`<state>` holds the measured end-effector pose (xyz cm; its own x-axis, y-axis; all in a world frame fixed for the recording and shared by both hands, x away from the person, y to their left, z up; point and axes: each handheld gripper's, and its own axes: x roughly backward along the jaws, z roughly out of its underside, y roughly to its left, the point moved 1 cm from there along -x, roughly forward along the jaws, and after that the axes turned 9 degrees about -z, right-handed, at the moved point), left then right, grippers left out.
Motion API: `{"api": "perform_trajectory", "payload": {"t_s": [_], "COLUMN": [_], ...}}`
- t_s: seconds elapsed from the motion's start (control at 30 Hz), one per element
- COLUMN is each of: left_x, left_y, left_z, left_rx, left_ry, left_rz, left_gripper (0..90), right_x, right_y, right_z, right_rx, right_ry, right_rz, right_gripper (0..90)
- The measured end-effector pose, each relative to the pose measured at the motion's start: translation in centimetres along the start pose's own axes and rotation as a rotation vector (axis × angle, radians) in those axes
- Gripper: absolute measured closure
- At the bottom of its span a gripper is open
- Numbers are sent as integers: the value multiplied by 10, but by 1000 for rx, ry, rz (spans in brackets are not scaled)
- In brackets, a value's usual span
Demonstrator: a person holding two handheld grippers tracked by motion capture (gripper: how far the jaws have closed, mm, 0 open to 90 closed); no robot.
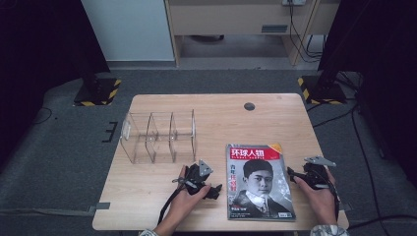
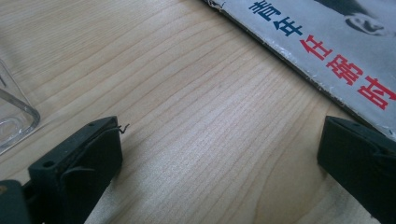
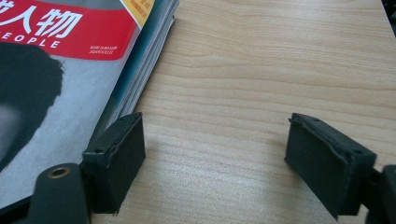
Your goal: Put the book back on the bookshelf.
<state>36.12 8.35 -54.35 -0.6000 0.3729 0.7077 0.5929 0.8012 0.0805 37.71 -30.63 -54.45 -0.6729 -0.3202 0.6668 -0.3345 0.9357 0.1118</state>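
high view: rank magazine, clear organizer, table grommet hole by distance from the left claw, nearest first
From the left claw:
1. Magazine, just to the claw's right, its near-left edge beside the claw's tips.
2. Clear organizer, behind the claw and slightly left, on the table's left half.
3. Grommet hole, near the table's far edge, right of centre.

The magazine [image 2: 327, 51] and clear organizer [image 2: 11, 116] run past the left gripper view's edges.
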Motion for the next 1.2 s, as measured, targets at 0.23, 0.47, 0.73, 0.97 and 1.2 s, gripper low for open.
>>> {"api": "perform_trajectory", "payload": {"t_s": [0.23,0.47,0.73,0.97,1.2], "left_x": [8,17,23,22,17], "left_y": [-3,-19,-39,-58,-67], "left_z": [-6,-11,-15,-16,-14], "left_rx": [19,27,-8,-71,-100], "left_ry": [-46,-128,-157,-145,-123], "left_rz": [58,104,164,175,166], "left_gripper": [48,57,104,122,235], "right_x": [9,15,6,-3,-10], "right_y": [1,12,33,47,51], "right_z": [-5,-13,-15,-12,-12], "right_rx": [-1,17,70,99,100], "right_ry": [-59,-118,-66,-24,6], "right_rz": [7,-34,-168,-216,-225], "right_gripper": [210,295,413,252,215]}}
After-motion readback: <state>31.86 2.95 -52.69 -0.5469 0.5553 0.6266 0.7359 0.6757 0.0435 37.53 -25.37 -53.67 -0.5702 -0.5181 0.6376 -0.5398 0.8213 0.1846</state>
